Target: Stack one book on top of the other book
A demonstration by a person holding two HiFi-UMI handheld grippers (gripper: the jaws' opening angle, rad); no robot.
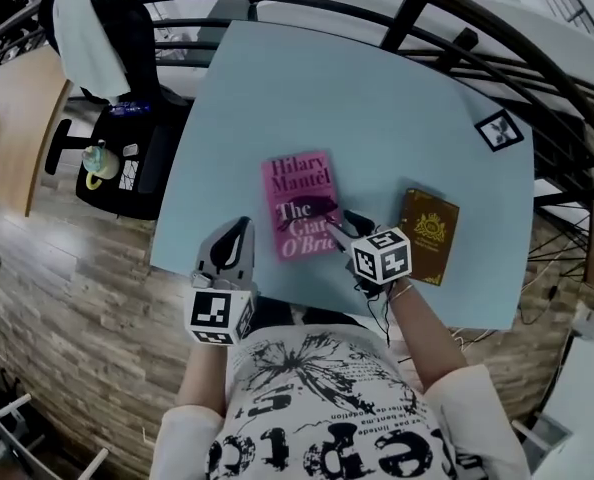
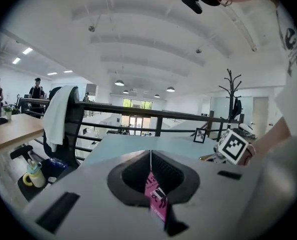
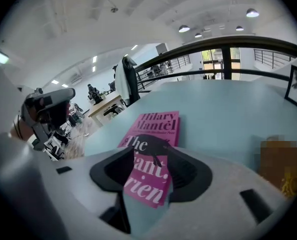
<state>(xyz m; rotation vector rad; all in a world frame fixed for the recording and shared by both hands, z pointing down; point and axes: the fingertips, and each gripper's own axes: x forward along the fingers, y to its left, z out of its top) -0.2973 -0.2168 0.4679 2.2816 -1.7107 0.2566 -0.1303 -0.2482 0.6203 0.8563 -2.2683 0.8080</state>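
Table [image 1: 327, 88]: pale blue, bearing two books and a small black-and-white marker card [image 1: 500, 130] near the far right corner.
Pink book [image 1: 299, 206]: flat on the table near the front edge, cover up, title in white and black; nothing stacked on it.
Brown book [image 1: 429, 235]: flat on the table to the right of the pink book, apart from it, gold emblem on the cover (blurred in the right gripper view [image 3: 283, 166]).
Left gripper [image 1: 242, 226]: over the table's front edge, left of the pink book and clear of it; jaws pressed together with nothing between them, only a thin sliver of pink book [image 2: 157, 199] visible past the closed tips [image 2: 151, 156].
Right gripper [image 1: 342, 224]: tilted down at the pink book's near right corner; jaws spread apart [image 3: 156, 154], the pink cover [image 3: 153, 134] showing in the gap between them; no telling whether the pads touch the book.
Stacking: not done, books side by side.
Surroundings: black chair [image 1: 127, 58] draped with a white cloth [image 1: 77, 28] beyond the table's left side, wooden desk [image 1: 17, 128] further left, dark railing [image 1: 457, 38] curving behind.
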